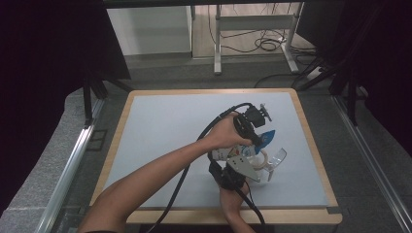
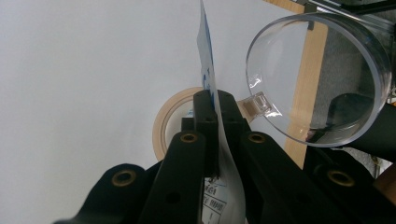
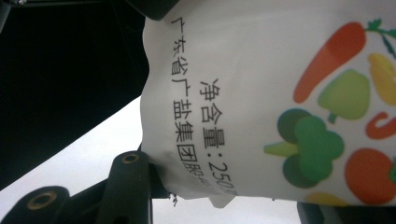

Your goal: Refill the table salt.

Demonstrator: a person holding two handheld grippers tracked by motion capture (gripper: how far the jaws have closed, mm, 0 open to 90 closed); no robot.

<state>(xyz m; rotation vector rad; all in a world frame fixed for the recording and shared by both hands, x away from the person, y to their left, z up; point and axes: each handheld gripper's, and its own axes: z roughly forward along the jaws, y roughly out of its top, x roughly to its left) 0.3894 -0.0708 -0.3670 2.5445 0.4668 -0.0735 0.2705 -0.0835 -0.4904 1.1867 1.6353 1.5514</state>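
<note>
Your left gripper (image 2: pixel 215 100) pinches the salt pouch's (image 3: pixel 261 93) edge; your right gripper (image 3: pixel 224 205) grasps its body, jaw tips hidden. Clear cup (image 2: pixel 322 74), tape roll (image 2: pixel 170 116) partly covered.

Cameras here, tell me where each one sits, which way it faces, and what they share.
High view: above the table, looking forward and down; both forearms enter from below.
Left gripper view: on the left gripper, looking along its shut fingers at the pouch edge, clear cup and tape roll.
Right gripper view: on the right gripper, close against the pouch's printed face.
Shared: the pouch.
</note>
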